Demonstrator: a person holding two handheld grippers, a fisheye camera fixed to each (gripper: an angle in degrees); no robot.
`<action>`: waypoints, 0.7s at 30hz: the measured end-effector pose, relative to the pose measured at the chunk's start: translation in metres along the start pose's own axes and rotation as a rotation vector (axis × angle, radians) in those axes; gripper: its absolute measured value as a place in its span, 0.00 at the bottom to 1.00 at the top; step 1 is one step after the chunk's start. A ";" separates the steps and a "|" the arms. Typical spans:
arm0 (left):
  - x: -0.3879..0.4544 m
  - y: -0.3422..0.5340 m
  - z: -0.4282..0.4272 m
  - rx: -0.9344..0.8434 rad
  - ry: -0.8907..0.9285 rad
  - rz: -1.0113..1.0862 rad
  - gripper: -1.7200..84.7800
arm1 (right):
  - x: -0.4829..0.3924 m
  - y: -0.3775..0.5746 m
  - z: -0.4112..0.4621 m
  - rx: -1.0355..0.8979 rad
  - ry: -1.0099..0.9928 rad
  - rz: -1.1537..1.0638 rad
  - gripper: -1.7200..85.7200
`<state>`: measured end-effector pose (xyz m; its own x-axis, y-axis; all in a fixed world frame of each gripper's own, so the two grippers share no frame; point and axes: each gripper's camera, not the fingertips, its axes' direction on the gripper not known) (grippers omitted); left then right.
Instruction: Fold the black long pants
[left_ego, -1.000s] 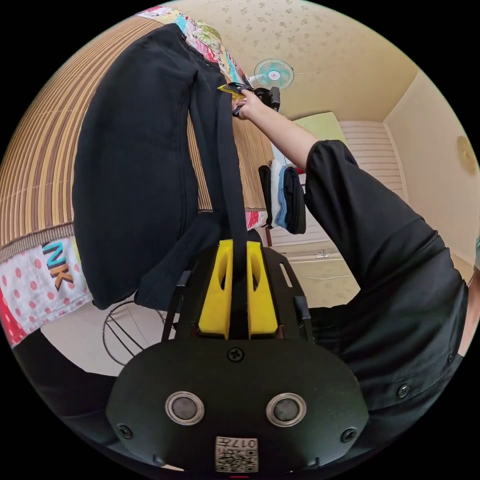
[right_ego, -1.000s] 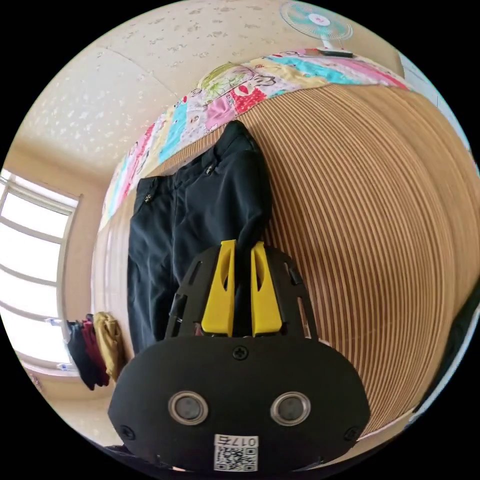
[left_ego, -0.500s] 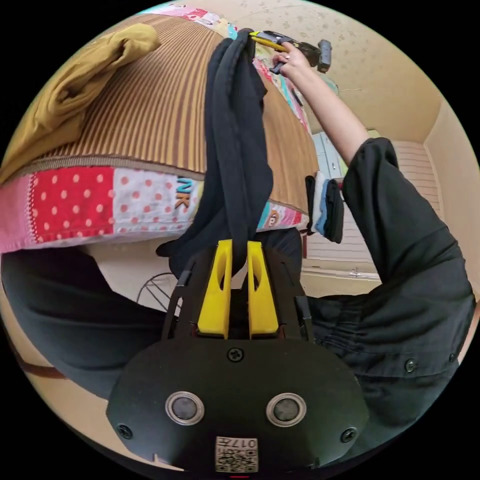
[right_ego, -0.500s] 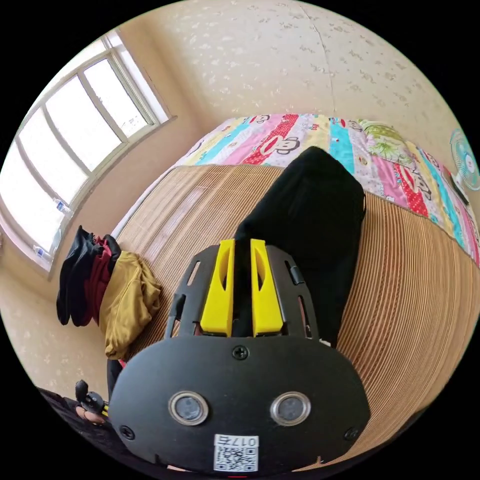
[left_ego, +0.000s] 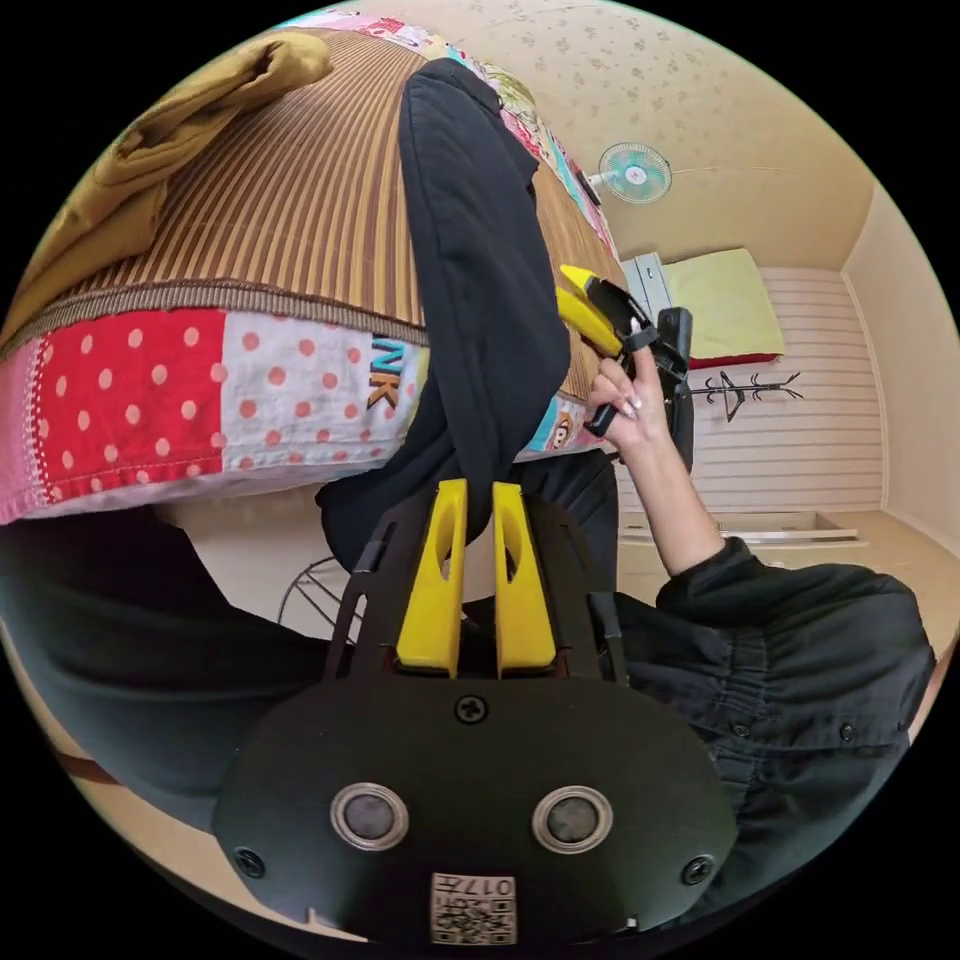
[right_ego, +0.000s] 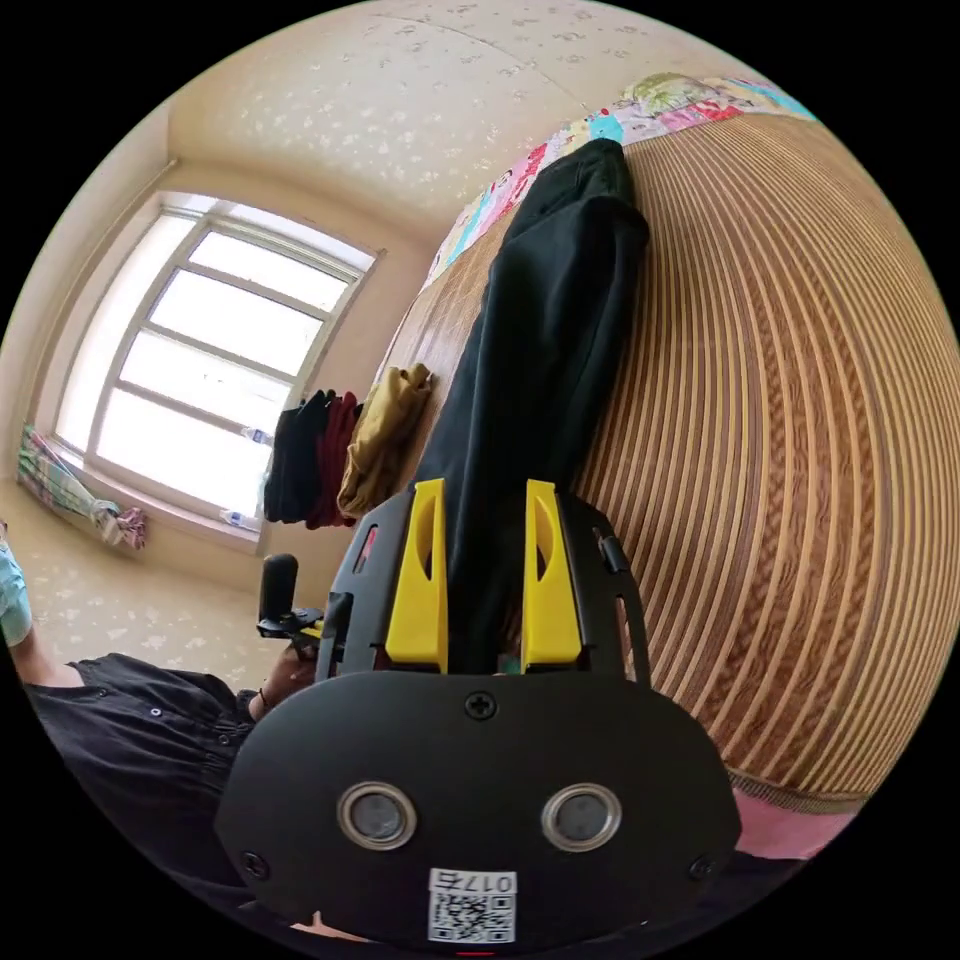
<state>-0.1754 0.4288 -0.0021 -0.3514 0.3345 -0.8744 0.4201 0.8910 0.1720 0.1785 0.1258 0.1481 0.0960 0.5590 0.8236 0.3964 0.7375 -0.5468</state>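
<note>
left gripper view: the left gripper (left_ego: 470, 490) is pinching the black pants (left_ego: 470, 260), its yellow fingers (left_ego: 432, 580) closed on the cloth. the pants are lying in a long narrow band across the striped mat (left_ego: 300, 200) on the bed and hanging over the quilt (left_ego: 150, 390) edge. the right gripper (left_ego: 590, 300), held in a hand (left_ego: 630, 405), is sitting just beside the pants. a fan (left_ego: 635, 172) is standing by the wall.

right gripper view: the right gripper (right_ego: 485, 495) is holding its fingers (right_ego: 420, 580) well apart, the pants (right_ego: 540, 330) passing between them; actual contact cannot be told. a clothes pile (right_ego: 345, 450) is lying near the window (right_ego: 200, 360).
</note>
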 end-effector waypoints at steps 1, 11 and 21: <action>0.014 0.000 -0.016 0.041 0.137 0.063 0.07 | 0.008 0.014 -0.008 0.033 -0.054 0.025 0.16; -0.095 0.035 -0.015 -0.066 0.085 -0.267 0.06 | 0.072 0.039 -0.031 0.118 -0.377 0.226 0.18; -0.020 0.029 -0.015 0.113 -0.150 -0.067 0.06 | 0.085 -0.024 -0.047 0.224 -0.210 0.216 0.16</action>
<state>-0.1692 0.4531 0.0272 -0.2563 0.2188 -0.9415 0.4942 0.8668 0.0669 0.2200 0.1373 0.2380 -0.0432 0.7590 0.6496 0.1752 0.6459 -0.7431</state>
